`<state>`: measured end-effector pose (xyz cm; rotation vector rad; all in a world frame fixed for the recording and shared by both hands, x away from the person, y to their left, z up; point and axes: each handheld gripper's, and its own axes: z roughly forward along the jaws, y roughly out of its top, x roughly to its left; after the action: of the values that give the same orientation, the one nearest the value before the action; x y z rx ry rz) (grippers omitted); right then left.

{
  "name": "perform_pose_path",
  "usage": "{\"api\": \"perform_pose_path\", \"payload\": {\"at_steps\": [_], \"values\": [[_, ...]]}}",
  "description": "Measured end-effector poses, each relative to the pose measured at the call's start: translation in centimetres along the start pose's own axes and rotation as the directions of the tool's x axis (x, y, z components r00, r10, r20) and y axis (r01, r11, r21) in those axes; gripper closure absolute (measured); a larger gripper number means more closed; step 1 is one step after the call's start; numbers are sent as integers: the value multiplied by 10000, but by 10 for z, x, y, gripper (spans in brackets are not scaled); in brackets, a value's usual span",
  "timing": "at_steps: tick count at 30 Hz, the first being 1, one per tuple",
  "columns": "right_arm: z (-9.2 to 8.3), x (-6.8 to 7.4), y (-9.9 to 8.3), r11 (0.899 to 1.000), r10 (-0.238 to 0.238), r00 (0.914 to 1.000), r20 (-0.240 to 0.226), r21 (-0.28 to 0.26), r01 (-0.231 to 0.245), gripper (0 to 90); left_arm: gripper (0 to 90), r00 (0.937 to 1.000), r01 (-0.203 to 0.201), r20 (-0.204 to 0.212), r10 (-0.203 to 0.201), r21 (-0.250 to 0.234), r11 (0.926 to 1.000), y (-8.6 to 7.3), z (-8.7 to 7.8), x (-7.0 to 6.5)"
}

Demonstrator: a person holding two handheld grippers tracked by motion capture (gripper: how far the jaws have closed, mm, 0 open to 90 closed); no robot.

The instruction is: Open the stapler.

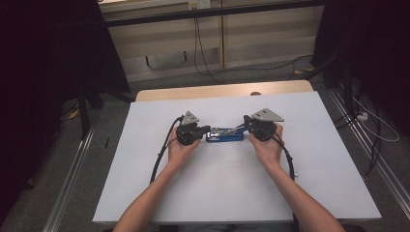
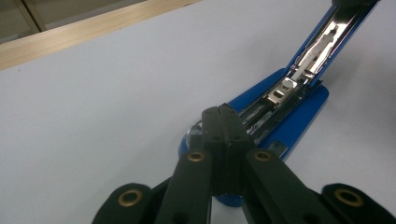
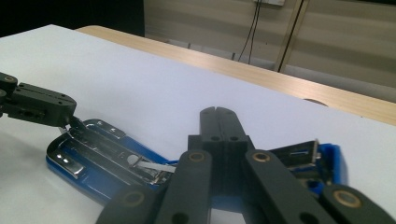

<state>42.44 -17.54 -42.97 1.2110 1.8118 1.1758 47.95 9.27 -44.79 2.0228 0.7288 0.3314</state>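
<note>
Pressing tips together, both grippers work a blue stapler (image 1: 225, 135) lying mid-table between them. Left gripper (image 2: 223, 122) has jaws fully closed, nothing between the pads, tips resting on the stapler's base end. Right gripper (image 3: 219, 122) is likewise closed on nothing, sitting over the hinged-up blue cover. In the right gripper view the left tips touch the far end of the metal magazine. The stapler lies opened out, cover swung back, staple channel exposed. Likely step: holding the base down while opening or reloading; whether staples sit in the channel can't be told. Next move probably calls for keeping the base pinned and nudging the cover or pusher without the stapler sliding on the smooth top. The table (image 1: 309, 159) is white with a wooden far edge (image 1: 222, 91). Beyond are grey floor, cables (image 1: 200, 48), beige wall panels and dark stands at both sides.
</note>
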Motion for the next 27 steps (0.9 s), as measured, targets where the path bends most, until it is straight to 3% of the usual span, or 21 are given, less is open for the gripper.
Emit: {"api": "perform_pose_path", "payload": {"at_steps": [9,27], "values": [[-3,-8,-5,9999,-14,9999,122,160,12,900,900,10000,8,-6,-8,-11,10000,0,0,0],[-10,-18,-16,9989,-120,9998,-186,441,128,900,900,10000,62,0,-62,-51,10000,-1,0,0]]}}
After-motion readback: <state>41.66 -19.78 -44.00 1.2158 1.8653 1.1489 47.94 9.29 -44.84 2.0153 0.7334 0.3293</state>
